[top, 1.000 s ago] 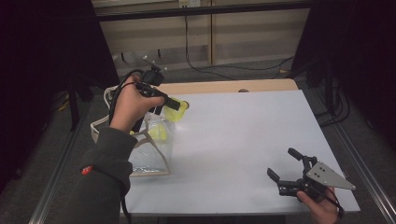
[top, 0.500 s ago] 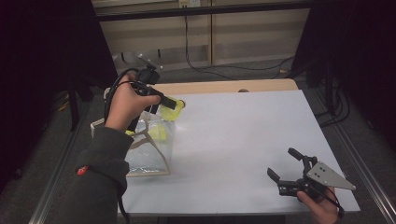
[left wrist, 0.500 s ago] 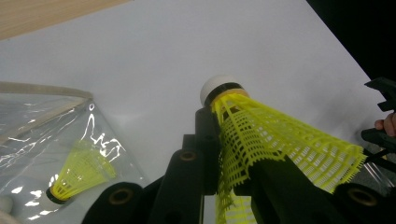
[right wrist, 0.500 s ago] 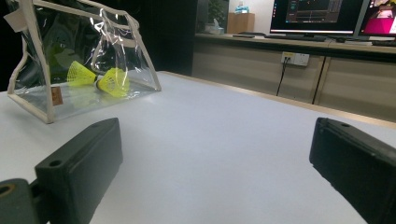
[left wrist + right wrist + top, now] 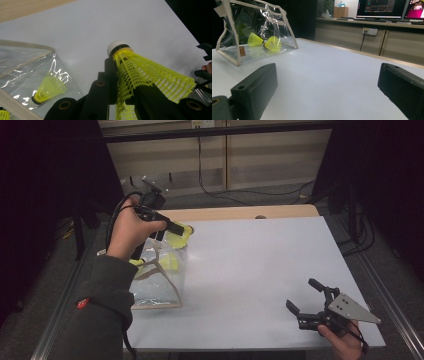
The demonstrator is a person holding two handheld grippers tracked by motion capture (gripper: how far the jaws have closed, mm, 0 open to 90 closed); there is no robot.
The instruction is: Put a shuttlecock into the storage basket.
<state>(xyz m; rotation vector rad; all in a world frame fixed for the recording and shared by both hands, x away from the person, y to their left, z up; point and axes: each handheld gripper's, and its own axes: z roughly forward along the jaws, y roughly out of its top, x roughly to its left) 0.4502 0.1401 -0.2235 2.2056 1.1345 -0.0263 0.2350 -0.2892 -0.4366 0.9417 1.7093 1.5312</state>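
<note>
- Left tool (image 5: 181, 230): held above the far left part of the white desk (image 5: 250, 270), jaws clamped on a yellow plastic mesh shuttlecock with a white cork tip (image 5: 140, 72). In the left gripper view the skirt is pinched between the two black jaws and the cork tip points away from the camera, out over the desk.
- Held shuttlecock: in the high view it (image 5: 182, 234) sits just above the upper rim of a clear plastic pouch with beige trim (image 5: 160, 285), off the desk surface.
- Pouch: stands upright on the left side of the desk; two further yellow shuttlecocks (image 5: 265, 42) lie inside it, touching each other.
- Right tool (image 5: 306, 301): held low near the front right corner of the desk, well apart from the pouch; jaws spread wide with nothing between them, as the right gripper view confirms.
- Person: left hand (image 5: 129, 227) grips the left tool's body; dark sleeve (image 5: 100, 315) enters from the bottom.
</note>
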